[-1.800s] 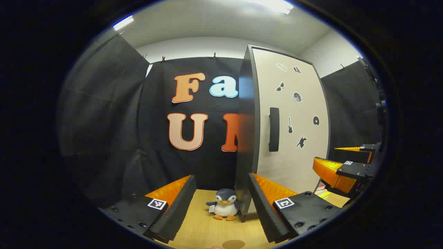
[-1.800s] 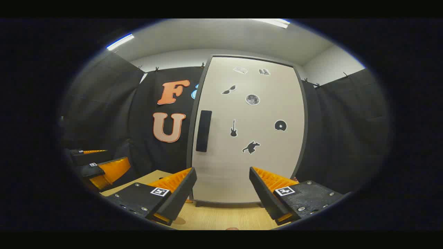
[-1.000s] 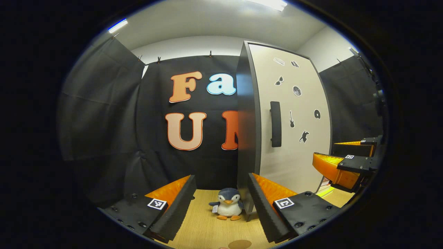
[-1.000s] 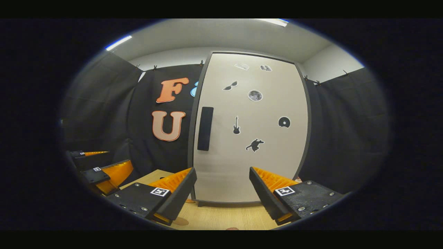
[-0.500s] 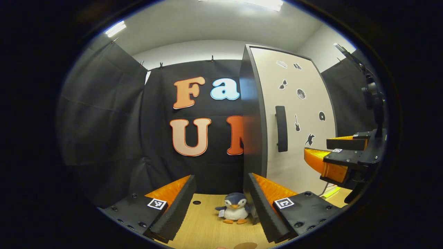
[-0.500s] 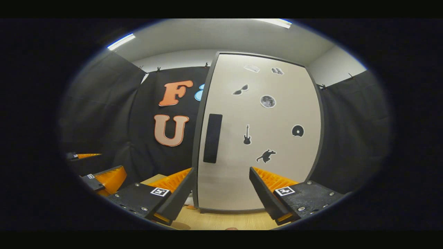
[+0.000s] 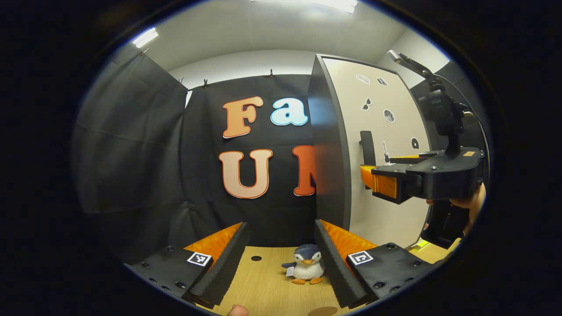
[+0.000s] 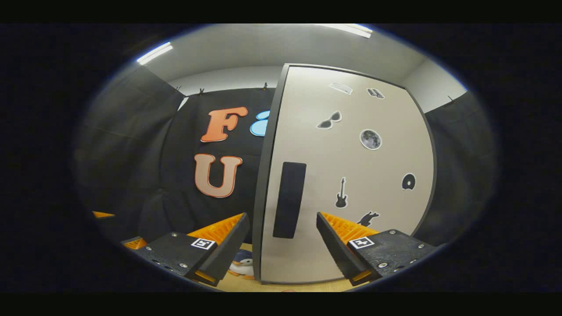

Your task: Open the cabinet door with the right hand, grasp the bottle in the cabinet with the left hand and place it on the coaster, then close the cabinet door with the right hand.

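The pale cabinet door (image 8: 351,175) with small black stickers is shut and hides the cabinet's inside. Its black vertical handle (image 8: 289,199) stands just ahead of my right gripper (image 8: 283,245), which is open, the handle framed between its fingers. In the left gripper view the right gripper (image 7: 373,164), held by a hand, hangs close in front of the handle (image 7: 366,147). My left gripper (image 7: 281,263) is open over the wooden table, left of the cabinet. A round brown coaster (image 7: 322,311) lies at the bottom edge.
A small penguin plush (image 7: 305,267) sits on the wooden table (image 7: 263,289) by the cabinet's left front corner, also seen as the penguin (image 8: 241,265). A dark side panel (image 7: 327,145) of the cabinet faces left. Black cloth walls close the booth.
My right gripper has moved forward and up to the door handle, which now looms larger between its fingers. My left gripper has shifted slightly; both stay open.
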Demonstrator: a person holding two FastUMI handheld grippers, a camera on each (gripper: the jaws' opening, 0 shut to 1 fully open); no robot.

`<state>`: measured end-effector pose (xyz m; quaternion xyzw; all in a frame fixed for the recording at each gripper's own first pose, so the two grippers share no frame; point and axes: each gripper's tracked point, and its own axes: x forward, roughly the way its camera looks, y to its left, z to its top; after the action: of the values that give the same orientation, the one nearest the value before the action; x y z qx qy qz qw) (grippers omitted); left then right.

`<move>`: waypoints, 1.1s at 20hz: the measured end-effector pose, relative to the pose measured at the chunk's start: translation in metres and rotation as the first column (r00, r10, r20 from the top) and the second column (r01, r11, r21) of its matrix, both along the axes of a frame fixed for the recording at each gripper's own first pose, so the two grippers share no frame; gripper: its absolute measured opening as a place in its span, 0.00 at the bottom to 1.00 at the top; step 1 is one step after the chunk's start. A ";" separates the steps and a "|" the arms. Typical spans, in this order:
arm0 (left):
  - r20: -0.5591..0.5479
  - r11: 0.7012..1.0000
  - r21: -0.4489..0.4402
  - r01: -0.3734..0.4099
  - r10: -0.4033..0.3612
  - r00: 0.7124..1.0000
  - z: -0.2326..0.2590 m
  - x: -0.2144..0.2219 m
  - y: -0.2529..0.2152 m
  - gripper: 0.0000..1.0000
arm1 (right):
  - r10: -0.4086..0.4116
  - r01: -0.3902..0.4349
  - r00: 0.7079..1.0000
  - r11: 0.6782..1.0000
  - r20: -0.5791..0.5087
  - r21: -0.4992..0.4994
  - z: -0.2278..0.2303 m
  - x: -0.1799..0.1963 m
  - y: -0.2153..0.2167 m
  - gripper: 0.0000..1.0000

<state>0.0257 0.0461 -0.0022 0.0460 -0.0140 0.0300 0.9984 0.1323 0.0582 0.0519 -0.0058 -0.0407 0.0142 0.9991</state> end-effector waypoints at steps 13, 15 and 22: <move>-0.052 0.998 -0.047 -0.041 0.039 0.998 -0.017 0.008 0.024 0.97 | -0.054 0.058 0.997 0.996 -0.048 0.073 -0.009 0.046 -0.013 0.76; -0.061 0.998 -0.056 -0.035 0.032 0.998 -0.021 0.008 0.023 0.97 | -0.047 0.049 0.998 0.996 -0.035 0.074 -0.005 0.045 -0.010 0.64; -0.070 0.998 -0.063 -0.026 0.021 0.997 -0.024 0.005 0.023 0.97 | -0.045 0.049 0.998 0.994 -0.037 0.099 -0.006 0.045 -0.005 0.36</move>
<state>0.0306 0.0691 -0.0261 0.0151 0.0222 0.0406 0.9988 0.1777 0.0532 0.0460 0.0433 -0.0236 -0.0113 0.9987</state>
